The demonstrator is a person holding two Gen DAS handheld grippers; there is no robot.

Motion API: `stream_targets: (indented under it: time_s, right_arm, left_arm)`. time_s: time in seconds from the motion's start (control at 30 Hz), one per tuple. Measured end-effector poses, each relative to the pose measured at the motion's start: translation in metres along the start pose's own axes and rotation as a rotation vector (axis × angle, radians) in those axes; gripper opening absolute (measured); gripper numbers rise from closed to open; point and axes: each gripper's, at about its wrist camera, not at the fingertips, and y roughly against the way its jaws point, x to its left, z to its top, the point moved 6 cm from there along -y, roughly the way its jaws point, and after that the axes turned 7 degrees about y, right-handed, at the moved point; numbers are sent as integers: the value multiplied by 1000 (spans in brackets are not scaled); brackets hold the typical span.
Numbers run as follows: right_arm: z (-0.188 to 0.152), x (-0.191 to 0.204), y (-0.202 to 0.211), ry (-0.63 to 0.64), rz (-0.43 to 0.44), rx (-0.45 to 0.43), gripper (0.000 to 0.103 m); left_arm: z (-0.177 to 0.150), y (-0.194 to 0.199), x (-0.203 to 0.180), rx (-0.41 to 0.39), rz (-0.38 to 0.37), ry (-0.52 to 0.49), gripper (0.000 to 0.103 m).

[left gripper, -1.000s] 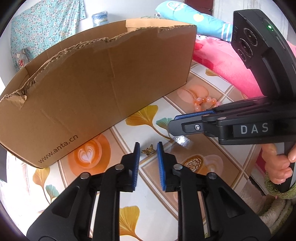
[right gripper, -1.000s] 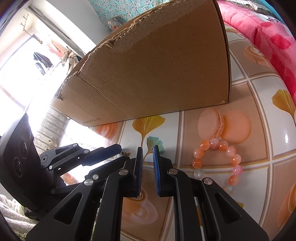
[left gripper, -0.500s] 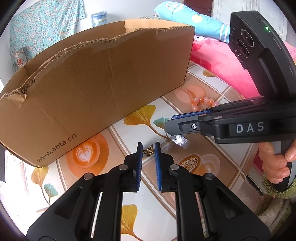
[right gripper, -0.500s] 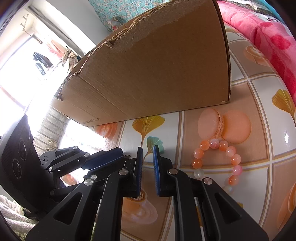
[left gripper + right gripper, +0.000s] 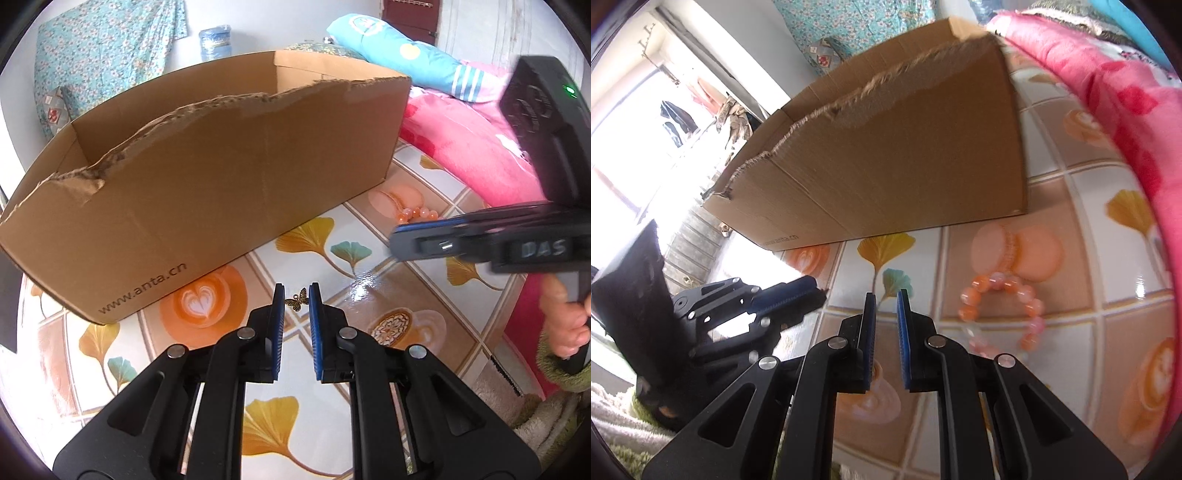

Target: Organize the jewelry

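Grippers first: left gripper (image 5: 296, 295) sits at the bottom middle of its own view, angled down at the patterned tablecloth (image 5: 369, 273), jaws a narrow slit apart and not gripping anything. The little butterfly charm (image 5: 297, 300) lies on the cloth right at the gap between the tips; can't tell if the pads touch it. Right gripper (image 5: 886, 299) tilts down too, nothing between its jaws, and they've just been opening a bit. In the left view it reaches in from the right edge, a hand (image 5: 567, 325) on its handle at lower right.

Orange bead bracelet (image 5: 1001, 310) lies on the cloth at centre right of the right view, beside the right gripper's fingers and in front of the torn cardboard box (image 5: 207, 192).

Compared to a second ago, the right gripper has pulled back toward the right edge of the left view and looks blurred; the left one has barely budged.
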Motion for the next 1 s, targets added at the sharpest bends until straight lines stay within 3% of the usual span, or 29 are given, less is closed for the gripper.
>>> stream_targets:
  time_s: [0.07, 0.37, 0.7, 1.0]
  right_arm:
    - [-1, -7, 12, -8, -30, -15, 35]
    - [2, -29, 25, -53, -103, -23, 36]
    - [5, -12, -11, 85, -261, 94, 35]
    - [7, 1, -22, 191, -382, 108, 35]
  left_arm:
    - [-1, 1, 4, 0, 4, 13, 12]
    - [0, 2, 10, -3, 6, 52, 12]
    - [-1, 6, 15, -10, 6, 86, 12]
    - [-2, 4, 20, -8, -2, 106, 12]
